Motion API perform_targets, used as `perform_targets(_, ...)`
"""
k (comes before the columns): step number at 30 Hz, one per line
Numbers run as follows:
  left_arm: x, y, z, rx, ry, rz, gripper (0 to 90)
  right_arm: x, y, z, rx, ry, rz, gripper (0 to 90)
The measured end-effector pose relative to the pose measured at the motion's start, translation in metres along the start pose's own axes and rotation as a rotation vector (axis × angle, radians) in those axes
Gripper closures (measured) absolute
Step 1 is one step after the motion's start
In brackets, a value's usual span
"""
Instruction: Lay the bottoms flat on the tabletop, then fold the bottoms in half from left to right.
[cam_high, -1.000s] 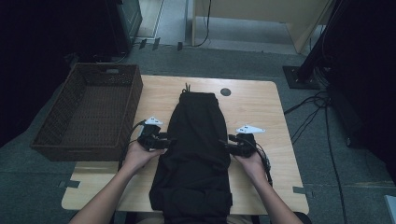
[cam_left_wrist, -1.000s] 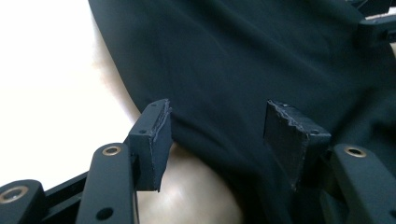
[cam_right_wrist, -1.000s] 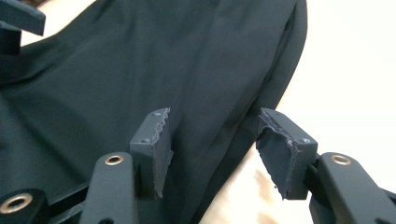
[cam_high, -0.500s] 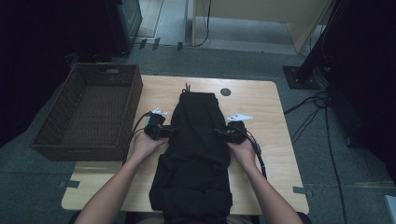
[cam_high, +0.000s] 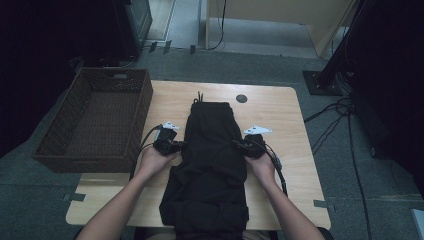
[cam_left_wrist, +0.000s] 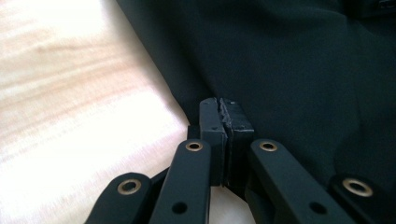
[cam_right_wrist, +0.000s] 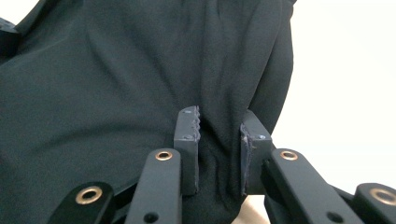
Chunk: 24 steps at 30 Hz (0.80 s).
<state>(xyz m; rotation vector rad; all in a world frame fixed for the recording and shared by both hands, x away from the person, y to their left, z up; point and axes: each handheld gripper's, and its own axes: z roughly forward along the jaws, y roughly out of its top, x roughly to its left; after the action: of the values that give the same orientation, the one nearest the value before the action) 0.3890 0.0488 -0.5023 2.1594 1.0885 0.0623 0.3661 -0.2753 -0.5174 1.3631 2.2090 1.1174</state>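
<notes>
Black trousers (cam_high: 212, 165) lie lengthwise down the wooden table (cam_high: 280, 115), with the waistband and drawstring at the far end. My left gripper (cam_high: 179, 146) sits at their left edge. In the left gripper view its jaws (cam_left_wrist: 223, 105) have just closed, and the pads meet on the hem of the dark cloth (cam_left_wrist: 303, 60). My right gripper (cam_high: 239, 145) is at the right edge. Its jaws (cam_right_wrist: 218, 126) have just been closing, and a bunched fold of the trousers (cam_right_wrist: 116, 70) is squeezed between the pads.
A dark wicker basket (cam_high: 95, 120) stands at the table's left side, partly over the edge. A small round black hole (cam_high: 241, 98) marks the far part of the tabletop. Cables (cam_high: 335, 120) trail over the grey floor to the right.
Both grippers have closed onto the sides of the trousers. The right hand has slid a little inward onto the cloth, and the left hand has hardly shifted.
</notes>
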Motion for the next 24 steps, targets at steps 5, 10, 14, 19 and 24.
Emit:
perform_targets(5,0.003,0.005,-0.001,-0.030,0.009,-0.016,62.1,-0.004,0.004,-0.004,-0.003,0.023,0.000,55.9)
perform_targets(10,0.012,0.020,0.004,-0.057,0.016,-0.042,46.4,-0.019,0.021,0.001,-0.026,0.042,0.027,45.7)
perform_targets(14,0.017,0.036,0.013,-0.044,0.023,-0.032,43.1,-0.028,0.031,0.012,-0.024,0.058,0.050,40.3)
perform_targets(19,0.024,0.050,0.026,-0.034,0.034,-0.029,41.1,-0.035,0.044,0.030,-0.014,0.065,0.061,37.4)
perform_targets(24,0.030,0.055,0.036,-0.037,0.032,-0.040,40.1,-0.035,0.052,0.047,0.021,0.065,0.058,37.0)
